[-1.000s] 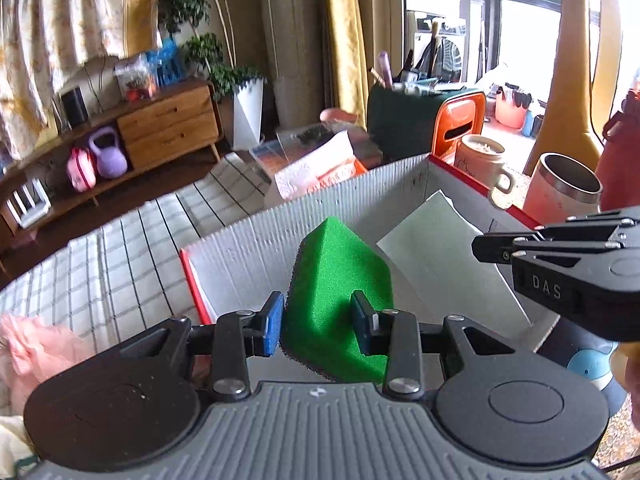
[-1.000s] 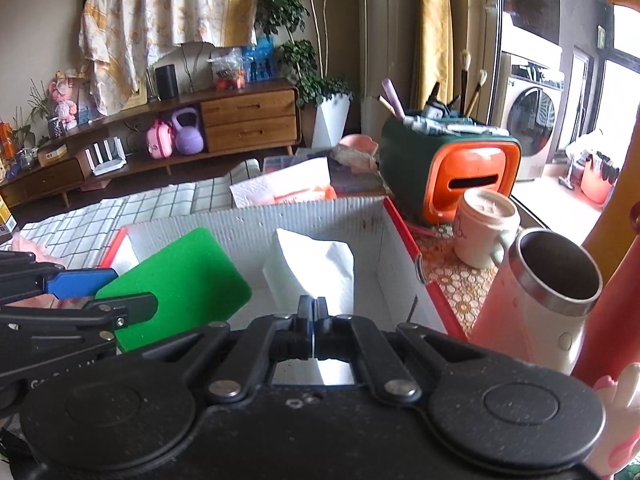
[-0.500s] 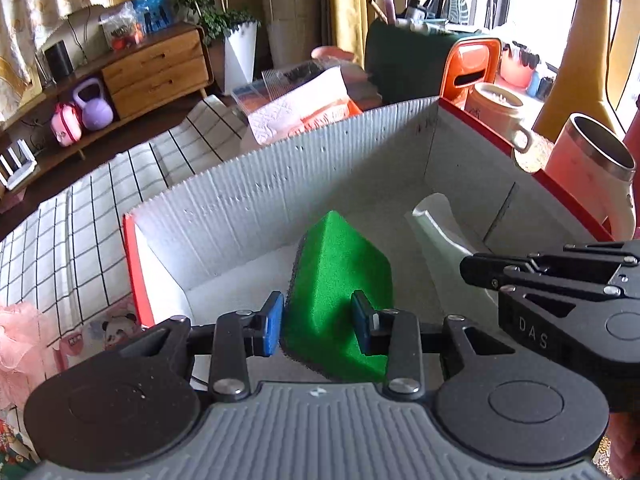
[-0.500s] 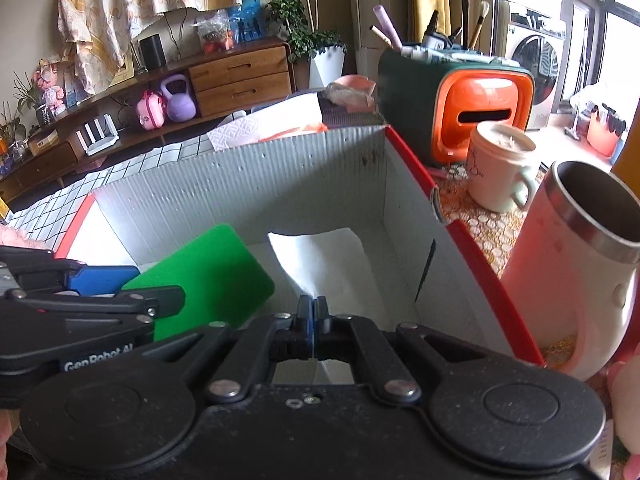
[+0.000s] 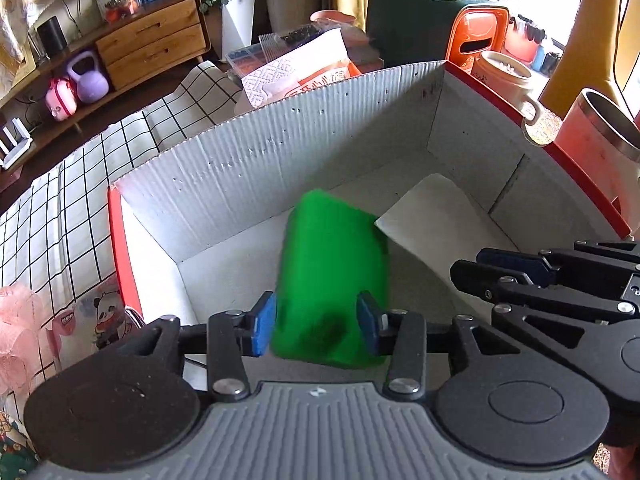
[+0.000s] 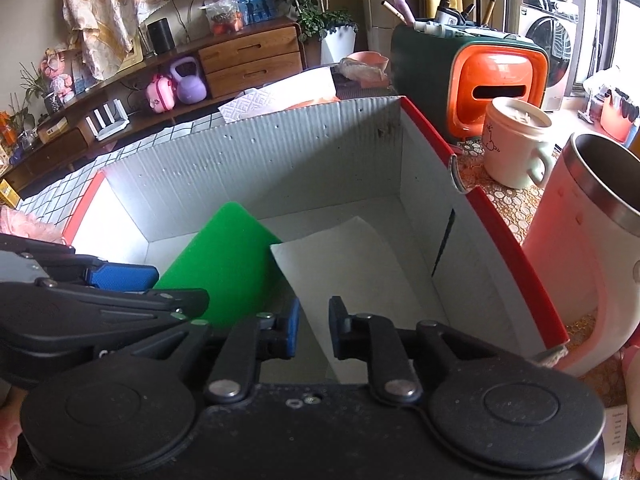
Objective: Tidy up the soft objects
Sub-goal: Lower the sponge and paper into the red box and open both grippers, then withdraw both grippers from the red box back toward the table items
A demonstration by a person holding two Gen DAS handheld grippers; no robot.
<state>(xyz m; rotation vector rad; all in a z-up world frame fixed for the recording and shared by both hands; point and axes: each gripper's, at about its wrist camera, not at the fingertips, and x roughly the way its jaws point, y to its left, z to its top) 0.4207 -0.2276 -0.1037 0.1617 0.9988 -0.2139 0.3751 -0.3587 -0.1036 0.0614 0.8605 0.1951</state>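
Both sets of jaws have just been opening since half a second back, so our left gripper (image 5: 316, 322) no longer squeezes the green sponge (image 5: 334, 280); the blue pads (image 5: 264, 324) now sit just off its sides and the sponge looks blurred between them, tilted, over the floor of the box. Our right gripper (image 6: 313, 328), which was pinched tight on the white sheet (image 6: 360, 276) before, now has its fingers a little apart with the sheet's near end running between them, and we honestly can't tell if the pads touch it. That sheet slopes down into the right half of the white corrugated box (image 6: 256, 160) with red edges, right beside the sponge, corners overlapping. Further out on the right there's a pink steel-lined tumbler (image 6: 592, 240), then a white mug (image 6: 516, 144), and behind those an orange-and-green bin (image 6: 496, 76) stuffed with brushes. Way back, a wooden sideboard (image 6: 248, 60) with a purple kettlebell (image 6: 188, 84).
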